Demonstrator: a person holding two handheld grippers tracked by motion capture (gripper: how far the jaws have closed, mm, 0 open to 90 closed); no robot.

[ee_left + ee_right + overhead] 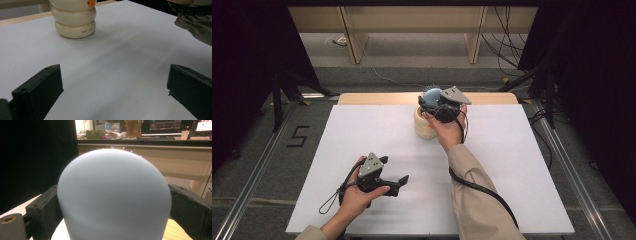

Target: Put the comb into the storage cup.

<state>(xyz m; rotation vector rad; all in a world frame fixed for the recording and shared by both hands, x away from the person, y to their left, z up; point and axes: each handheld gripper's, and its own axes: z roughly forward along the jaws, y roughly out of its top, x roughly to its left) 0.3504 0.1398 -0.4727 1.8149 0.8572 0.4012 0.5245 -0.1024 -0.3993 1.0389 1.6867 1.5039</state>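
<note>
Blue dome [113, 197] between wide right gripper [438, 106] fingers, near far table [362, 130] edge; left gripper [393, 176] fingers open, empty.

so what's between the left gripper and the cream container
Nothing: bare white table runs from the open left gripper to the cream container, as the left gripper view shows.

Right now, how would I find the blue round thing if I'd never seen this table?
Look at the white table, then its far edge, where a cream ridged pot stands. The pale blue dome sits on top of it, between the right tool's jaws. It is the one smooth, rounded blue thing there.
</note>
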